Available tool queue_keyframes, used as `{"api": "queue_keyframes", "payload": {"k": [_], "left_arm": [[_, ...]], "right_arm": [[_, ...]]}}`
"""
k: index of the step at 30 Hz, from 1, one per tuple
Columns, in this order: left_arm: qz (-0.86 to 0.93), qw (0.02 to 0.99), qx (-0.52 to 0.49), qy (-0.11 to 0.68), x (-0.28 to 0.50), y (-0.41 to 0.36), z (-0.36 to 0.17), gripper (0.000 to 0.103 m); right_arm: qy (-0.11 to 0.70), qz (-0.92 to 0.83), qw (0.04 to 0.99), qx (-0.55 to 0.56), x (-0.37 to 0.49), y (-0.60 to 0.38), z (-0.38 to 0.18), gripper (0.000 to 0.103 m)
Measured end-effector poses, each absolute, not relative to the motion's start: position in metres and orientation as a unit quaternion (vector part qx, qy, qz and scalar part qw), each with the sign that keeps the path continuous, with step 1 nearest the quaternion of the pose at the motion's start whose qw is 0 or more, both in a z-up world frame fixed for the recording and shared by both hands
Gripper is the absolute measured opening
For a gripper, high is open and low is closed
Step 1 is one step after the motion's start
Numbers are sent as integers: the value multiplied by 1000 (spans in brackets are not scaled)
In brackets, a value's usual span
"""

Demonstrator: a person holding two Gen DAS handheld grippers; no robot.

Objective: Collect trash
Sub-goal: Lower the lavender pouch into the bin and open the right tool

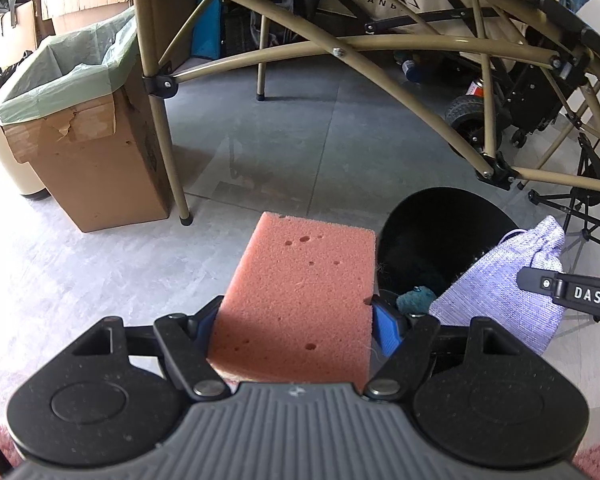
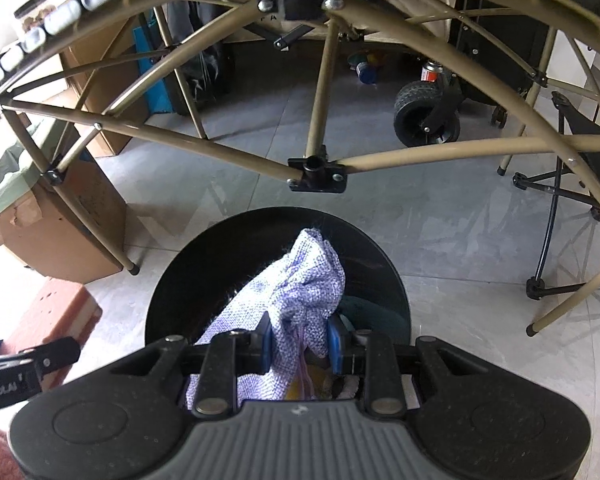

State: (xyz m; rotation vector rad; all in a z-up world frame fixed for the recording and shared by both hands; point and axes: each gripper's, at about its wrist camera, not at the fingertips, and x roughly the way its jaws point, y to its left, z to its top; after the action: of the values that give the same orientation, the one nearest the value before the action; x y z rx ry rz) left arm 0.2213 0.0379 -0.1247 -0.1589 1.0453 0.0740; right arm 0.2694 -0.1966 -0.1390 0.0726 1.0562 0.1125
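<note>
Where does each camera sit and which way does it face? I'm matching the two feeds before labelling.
Left wrist: on the left hand-held gripper, looking down along its fingers at the pink sponge it clamps, over the floor; the right hand-held gripper's tip shows at the right edge.
Right wrist: on the right hand-held gripper, looking down at the lilac cloth pouch it pinches above the black bin.
Shared: sponge, pouch, bin, lined cardboard box, tan frame.

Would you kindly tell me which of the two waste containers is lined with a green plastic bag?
The brown cardboard box beside the table leg; the round black bin shows no green liner.
</note>
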Motion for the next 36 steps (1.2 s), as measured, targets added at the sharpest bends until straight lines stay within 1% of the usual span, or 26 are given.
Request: {"api": "queue_keyframes", "payload": {"k": [9, 12, 15, 16, 17, 18, 19, 20, 22, 25, 36], "left_arm": [[38, 863, -81, 498, 229, 42, -127, 75], [39, 862, -80, 499, 231, 44, -128, 75], [41, 861, -81, 501, 232, 45, -129, 75], [42, 861, -81, 501, 232, 46, -130, 75], [42, 861, -82, 501, 232, 46, -130, 75], [42, 861, -83, 500, 232, 47, -129, 75], [42, 861, -84, 500, 232, 47, -129, 75], [41, 862, -84, 499, 232, 47, -129, 75], [41, 862, -86, 498, 231, 48, -128, 75], [40, 862, -89, 498, 231, 49, -128, 75], [41, 864, -91, 493, 228, 50, -126, 75]], "right_arm": [[516, 50, 855, 21, 288, -180, -153, 27], [519, 46, 853, 18, 290, -179, -157, 30], [524, 39, 851, 15, 292, -178, -159, 42], [525, 39, 850, 16, 294, -178, -160, 52], [526, 37, 850, 21, 294, -179, -160, 67], [526, 36, 850, 26, 294, -180, -160, 75], [525, 35, 850, 31, 294, -181, -159, 87], [524, 35, 850, 35, 293, -183, -158, 89], [523, 33, 851, 36, 293, -184, -157, 90], [532, 32, 845, 37, 292, -185, -160, 103], [536, 35, 843, 31, 290, -184, -161, 103]]}}
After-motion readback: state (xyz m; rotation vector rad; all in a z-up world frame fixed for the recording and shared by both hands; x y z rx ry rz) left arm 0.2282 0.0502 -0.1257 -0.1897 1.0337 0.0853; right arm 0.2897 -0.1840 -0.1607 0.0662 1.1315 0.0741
